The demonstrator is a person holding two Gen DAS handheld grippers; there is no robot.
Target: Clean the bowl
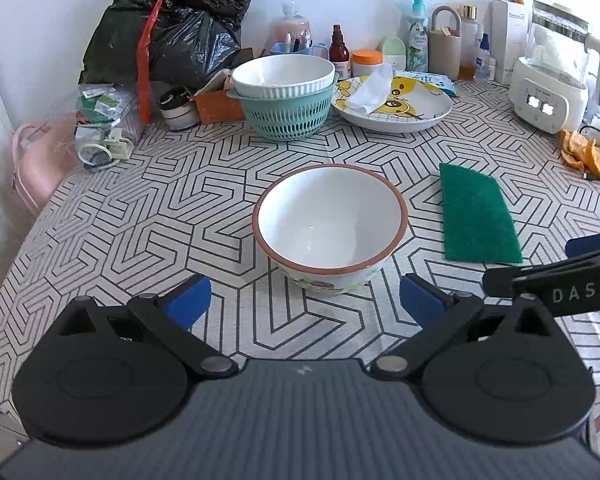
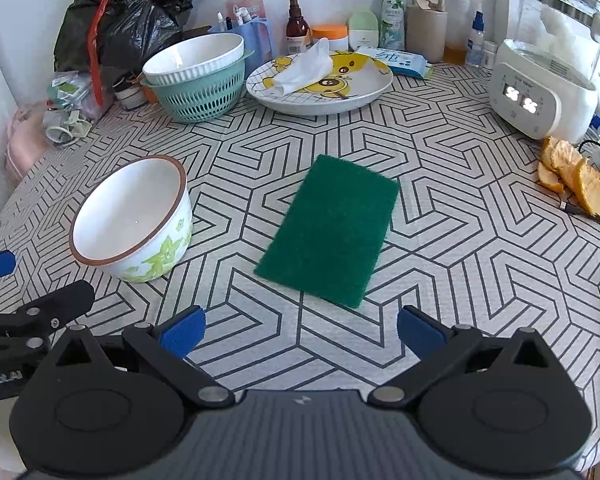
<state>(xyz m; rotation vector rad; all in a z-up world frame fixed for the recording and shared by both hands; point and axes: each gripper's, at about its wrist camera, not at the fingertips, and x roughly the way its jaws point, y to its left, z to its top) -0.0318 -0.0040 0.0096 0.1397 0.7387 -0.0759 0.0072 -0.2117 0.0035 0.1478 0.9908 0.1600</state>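
Note:
A white bowl [image 1: 330, 224] with a brown rim and green leaf prints stands upright and empty on the patterned tablecloth; the right wrist view shows this bowl [image 2: 134, 216] at the left. A flat green scouring pad [image 1: 478, 214] lies to its right, and the same pad [image 2: 330, 230] sits straight ahead in the right wrist view. My left gripper [image 1: 305, 306] is open just short of the bowl, blue pads wide apart. My right gripper [image 2: 300, 334] is open just short of the pad's near edge. Neither gripper holds anything.
At the back stand a teal colander [image 1: 286, 110] with a white dish in it, a cartoon plate [image 1: 394, 100] with a tissue, bottles, a black rubbish bag [image 1: 168, 28] and a white appliance [image 1: 548, 98]. Orange peel [image 2: 580, 180] and a cable lie at the right edge.

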